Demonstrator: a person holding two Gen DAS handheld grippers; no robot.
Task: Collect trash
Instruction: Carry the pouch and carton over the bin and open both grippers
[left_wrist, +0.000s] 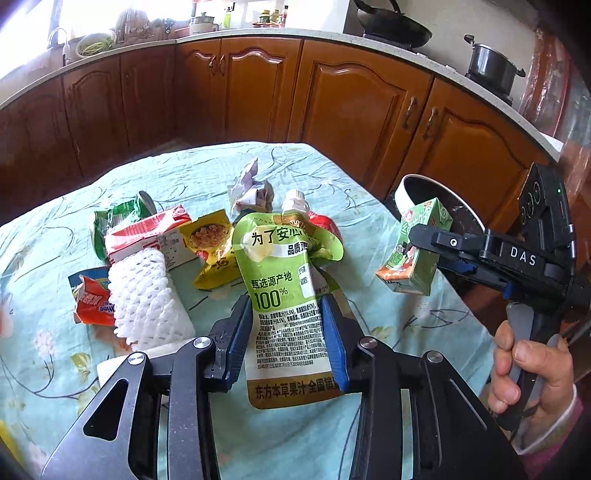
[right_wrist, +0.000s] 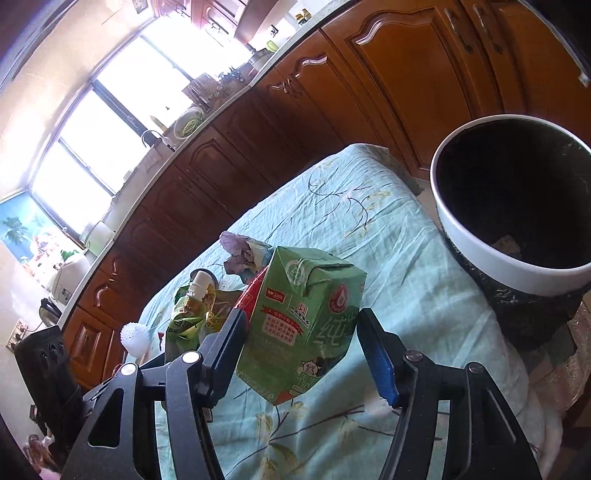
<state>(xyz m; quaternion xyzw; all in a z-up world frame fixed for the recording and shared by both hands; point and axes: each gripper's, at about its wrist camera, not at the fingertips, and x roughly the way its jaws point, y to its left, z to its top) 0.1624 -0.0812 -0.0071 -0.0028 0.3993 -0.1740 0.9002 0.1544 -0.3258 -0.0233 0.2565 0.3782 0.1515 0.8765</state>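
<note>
Trash litters the tablecloth (left_wrist: 66, 221); the left gripper (left_wrist: 288, 334) clamps a limp, slick juice pouch (left_wrist: 282, 295) mid-body; the right gripper (right_wrist: 301, 349) carries a light, crushable green carton (right_wrist: 303, 325), seemingly pinched, near the bin (right_wrist: 461, 236).

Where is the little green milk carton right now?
The green milk carton is lifted off the table, between the fingers of the right hand-held gripper. It hangs at the table's right edge, near the white-rimmed bin.
</note>
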